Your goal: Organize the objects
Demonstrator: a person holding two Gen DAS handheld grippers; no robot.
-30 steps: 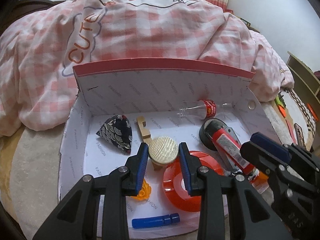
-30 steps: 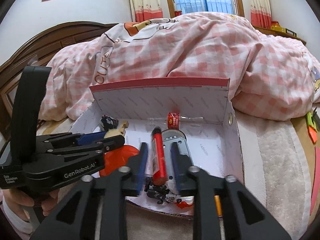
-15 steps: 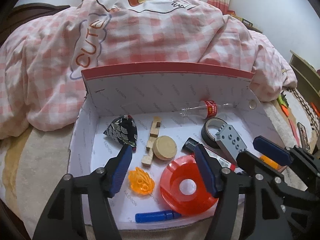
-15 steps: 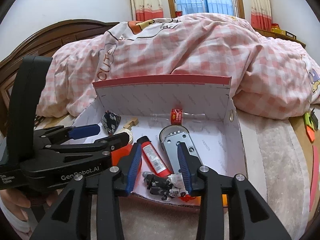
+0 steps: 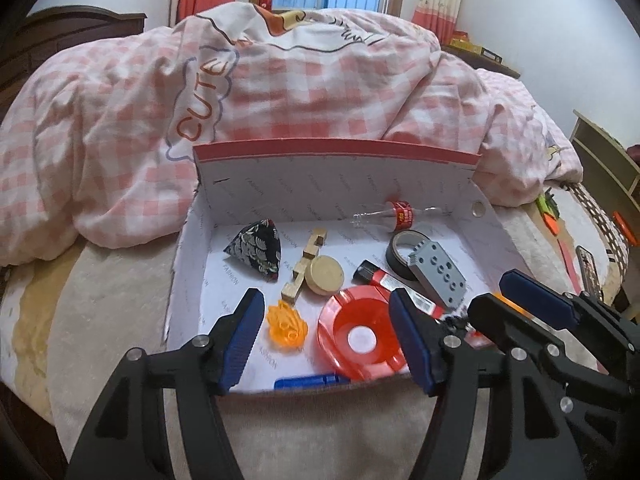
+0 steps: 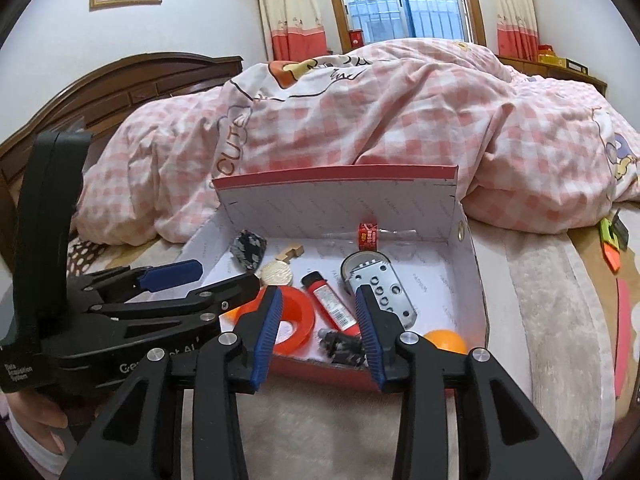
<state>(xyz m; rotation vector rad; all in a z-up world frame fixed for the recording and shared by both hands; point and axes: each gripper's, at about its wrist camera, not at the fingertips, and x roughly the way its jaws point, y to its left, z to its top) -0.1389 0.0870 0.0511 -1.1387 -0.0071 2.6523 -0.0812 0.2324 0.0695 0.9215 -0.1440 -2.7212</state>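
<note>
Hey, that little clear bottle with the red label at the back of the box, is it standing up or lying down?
Lying down. The clear bottle rests on its side along the back wall of the box, neck pointing left.

Both wrist cameras look forward and down along their tongs from just before the near edge of the open box (image 5: 336, 184), sharing its contents and the quilt (image 6: 400, 120) behind.

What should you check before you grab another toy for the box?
1. Left gripper empty, jaws apart after just opening: ok.
2. Right gripper empty, jaws apart after just opening: ok.
3. Round wooden disc lying inside the box: ok.
4. Red tube lying inside the box: ok.
5. Box has bare floor left, at its right side: ok.
6. Next toy in reach: cannot tell.
</note>
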